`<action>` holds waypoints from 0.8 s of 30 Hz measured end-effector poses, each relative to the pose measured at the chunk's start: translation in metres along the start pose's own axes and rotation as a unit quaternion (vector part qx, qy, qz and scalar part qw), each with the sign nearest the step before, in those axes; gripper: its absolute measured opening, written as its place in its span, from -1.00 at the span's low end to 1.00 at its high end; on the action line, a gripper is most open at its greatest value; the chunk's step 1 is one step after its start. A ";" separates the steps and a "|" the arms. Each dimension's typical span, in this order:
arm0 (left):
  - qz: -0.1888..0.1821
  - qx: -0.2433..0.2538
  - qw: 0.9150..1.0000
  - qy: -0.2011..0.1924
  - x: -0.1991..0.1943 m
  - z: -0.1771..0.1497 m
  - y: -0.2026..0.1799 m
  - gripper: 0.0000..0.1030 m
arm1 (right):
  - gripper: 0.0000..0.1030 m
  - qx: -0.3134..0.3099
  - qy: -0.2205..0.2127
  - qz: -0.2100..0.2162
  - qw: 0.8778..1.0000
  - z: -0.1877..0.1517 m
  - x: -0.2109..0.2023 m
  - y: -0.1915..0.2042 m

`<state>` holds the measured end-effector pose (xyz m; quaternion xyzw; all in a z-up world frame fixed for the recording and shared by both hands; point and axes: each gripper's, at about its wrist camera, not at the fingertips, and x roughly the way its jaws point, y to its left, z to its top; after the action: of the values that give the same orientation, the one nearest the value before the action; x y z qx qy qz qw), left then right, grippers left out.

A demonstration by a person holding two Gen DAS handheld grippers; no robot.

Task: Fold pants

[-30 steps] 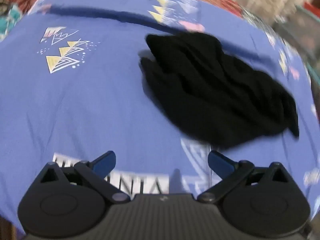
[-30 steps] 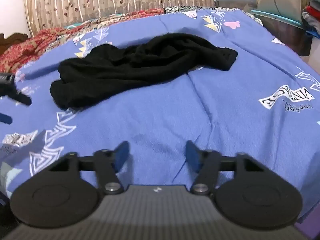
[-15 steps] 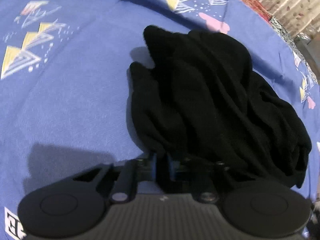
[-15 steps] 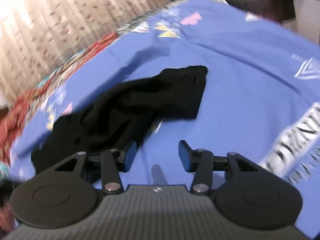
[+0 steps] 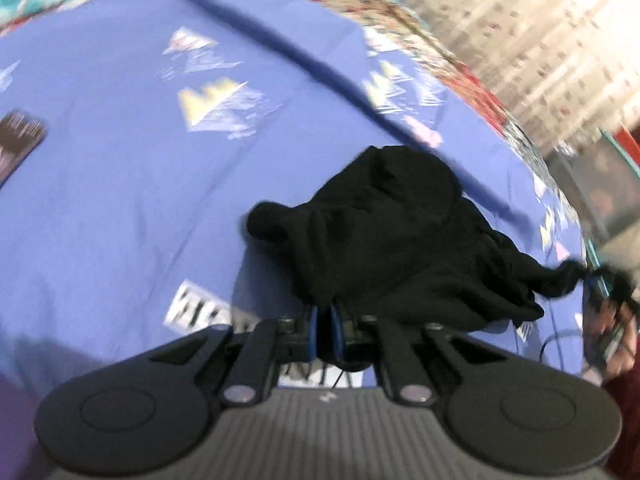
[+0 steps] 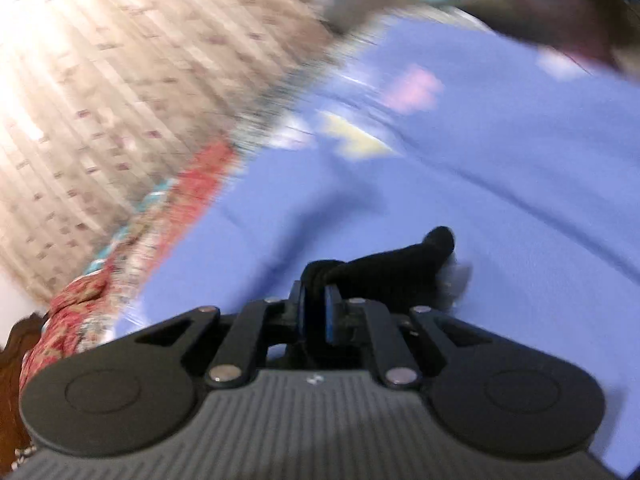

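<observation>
The black pants (image 5: 400, 248) lie bunched on the blue bedsheet (image 5: 120, 200). My left gripper (image 5: 323, 330) is shut on the near edge of the pants. In the left wrist view the far end of the pants stretches right to the other gripper (image 5: 608, 280). My right gripper (image 6: 316, 312) is shut on a black fold of the pants (image 6: 384, 268), lifted above the sheet. The right wrist view is blurred by motion.
A red patterned blanket (image 6: 80, 300) lies along the bed's far edge, with a beige curtain (image 6: 120, 80) behind it. A dark flat object (image 5: 18, 140) lies at the left on the sheet. Furniture stands at the right beyond the bed (image 5: 608, 184).
Both grippers were open a second ago. The left closed on the pants first, then the right closed on the other end. Both now pull the cloth up and taut.
</observation>
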<state>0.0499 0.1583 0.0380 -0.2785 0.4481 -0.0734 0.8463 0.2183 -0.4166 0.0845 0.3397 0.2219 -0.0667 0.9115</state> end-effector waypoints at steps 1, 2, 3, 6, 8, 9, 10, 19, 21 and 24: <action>0.001 -0.003 1.000 0.003 0.004 0.000 0.002 -0.86 | -0.76 -0.019 0.000 0.024 1.000 0.007 0.005 0.023; 0.006 -0.004 1.000 0.008 0.010 -0.001 0.000 -0.85 | -0.75 -0.038 0.005 0.051 0.998 0.012 0.010 0.047; 0.010 -0.006 1.000 0.016 0.016 -0.001 -0.001 -0.85 | -0.71 -0.052 0.008 0.072 0.996 0.014 0.013 0.065; 0.017 0.010 0.999 0.032 0.034 -0.002 -0.009 -0.81 | 0.12 -0.110 0.025 0.095 0.989 0.006 0.014 0.099; 0.015 0.022 0.999 0.034 0.036 0.001 -0.008 -0.77 | 0.34 -0.149 0.008 0.075 0.986 -0.010 -0.003 0.091; 0.014 0.025 0.999 0.035 0.040 0.007 -0.010 -0.75 | 0.32 -0.149 0.010 0.070 0.986 -0.015 -0.013 0.072; 0.015 0.023 0.999 0.035 0.043 0.004 -0.009 -0.69 | 0.30 -0.135 0.010 0.060 0.989 -0.026 -0.025 0.051; 0.008 -0.014 0.999 0.050 0.054 -0.005 0.010 -0.69 | -0.04 -0.078 0.112 -0.076 0.988 -0.108 -0.025 -0.080; 0.010 -0.012 0.999 0.047 0.053 -0.006 0.006 -0.69 | -0.04 -0.103 0.108 -0.092 0.985 -0.122 -0.014 -0.071; 0.013 -0.008 0.999 0.042 0.053 -0.010 0.001 -0.82 | -0.68 -0.138 0.111 -0.099 0.979 -0.118 0.002 -0.054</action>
<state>0.0731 0.1355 -0.0049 -0.2764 0.4876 -0.0707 0.8251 0.1636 -0.3809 -0.0274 0.1926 0.3609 -0.0872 0.9083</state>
